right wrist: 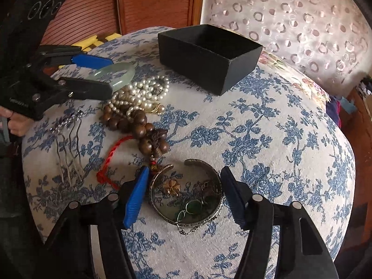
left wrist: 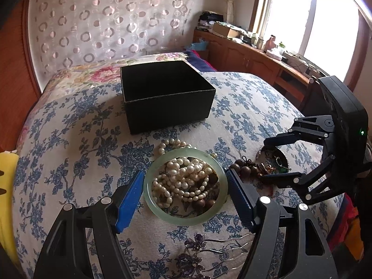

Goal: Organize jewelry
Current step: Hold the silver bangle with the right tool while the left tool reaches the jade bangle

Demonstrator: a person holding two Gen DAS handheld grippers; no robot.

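Left wrist view, lower centre: left gripper (left wrist: pixel 186 189) fingers wide, straddling jade bangle (left wrist: pixel 152 203) on bed, apparently not pressing. Likely stiff, slippery, brittle; best pinched across outer rim. Right gripper (right wrist: pixel 184 197) likewise wide around metal cuff bracelet (right wrist: pixel 162 216); black box (left wrist: pixel 166 107) beyond

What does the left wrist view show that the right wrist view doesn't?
Only the left wrist view: the window and the cluttered wooden counter below it.

Only the right wrist view: the red cord, a hand behind the left claw, and the metal cuff's whole ring.

Both: the black box, jade bangle, pearls, wooden beads and hair comb, all on the floral bedspread.
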